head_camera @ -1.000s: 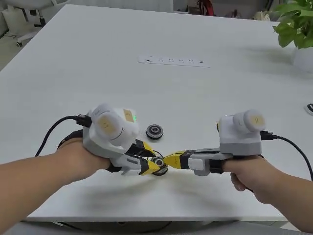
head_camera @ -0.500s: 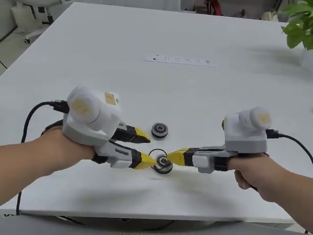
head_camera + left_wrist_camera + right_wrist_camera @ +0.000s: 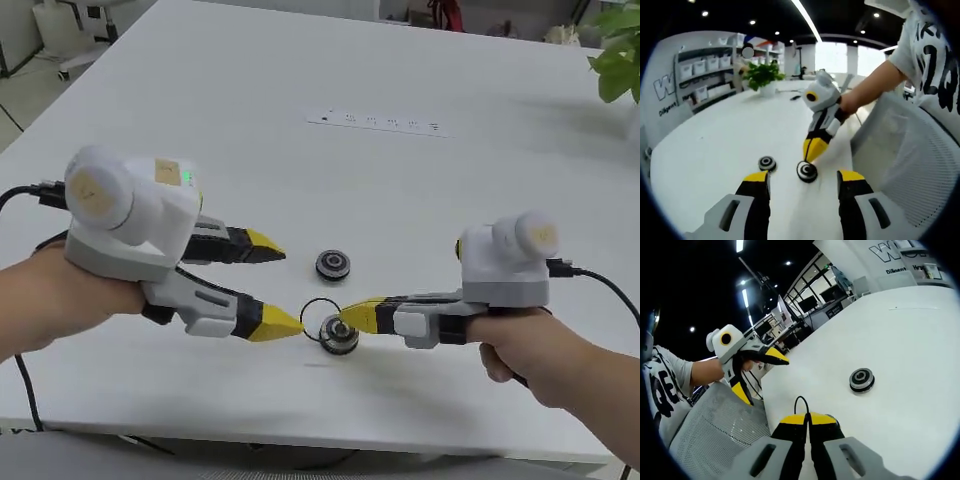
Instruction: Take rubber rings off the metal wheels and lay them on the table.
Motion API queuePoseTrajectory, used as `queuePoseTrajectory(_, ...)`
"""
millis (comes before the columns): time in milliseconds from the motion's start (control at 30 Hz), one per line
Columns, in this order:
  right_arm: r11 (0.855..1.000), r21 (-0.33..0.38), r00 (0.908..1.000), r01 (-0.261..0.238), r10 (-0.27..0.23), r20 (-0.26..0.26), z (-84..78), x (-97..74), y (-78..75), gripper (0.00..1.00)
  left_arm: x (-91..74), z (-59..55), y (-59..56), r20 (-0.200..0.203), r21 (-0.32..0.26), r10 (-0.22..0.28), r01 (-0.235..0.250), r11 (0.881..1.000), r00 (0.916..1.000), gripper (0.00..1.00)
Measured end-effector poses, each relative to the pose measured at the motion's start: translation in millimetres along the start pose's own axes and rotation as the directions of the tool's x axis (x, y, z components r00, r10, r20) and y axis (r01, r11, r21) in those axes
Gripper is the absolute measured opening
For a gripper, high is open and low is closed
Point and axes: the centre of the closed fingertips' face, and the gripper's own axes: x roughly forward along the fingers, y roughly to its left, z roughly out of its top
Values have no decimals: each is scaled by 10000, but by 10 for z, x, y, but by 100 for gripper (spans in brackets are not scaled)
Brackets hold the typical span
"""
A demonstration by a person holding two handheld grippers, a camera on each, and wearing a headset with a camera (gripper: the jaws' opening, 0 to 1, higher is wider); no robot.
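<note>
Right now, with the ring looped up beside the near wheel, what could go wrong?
1. The ring stands as a loose loop beside the near wheel. The left gripper is open and clear of it, so it may slip back on.
2. The right gripper, shut, meets that wheel only at its tips. A pull might drag the wheel toward the near edge of the table.

A white table carries a power strip and 1 potted plant; wall shelves stand behind, ceiling spotlights overhead.
</note>
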Motion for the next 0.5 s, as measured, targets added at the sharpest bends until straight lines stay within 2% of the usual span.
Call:
queuePoseTrajectory(200,9998,-101,9998,-182,183,78,81,36,61,0,-161,-83,106,52,-334,454,-452,9984,9990,61)
queuePoseTrajectory(500,9992,-175,9992,-370,372,121,161,116,101,0,-316,-189,154,80,-757,876,-867,9934,9961,68)
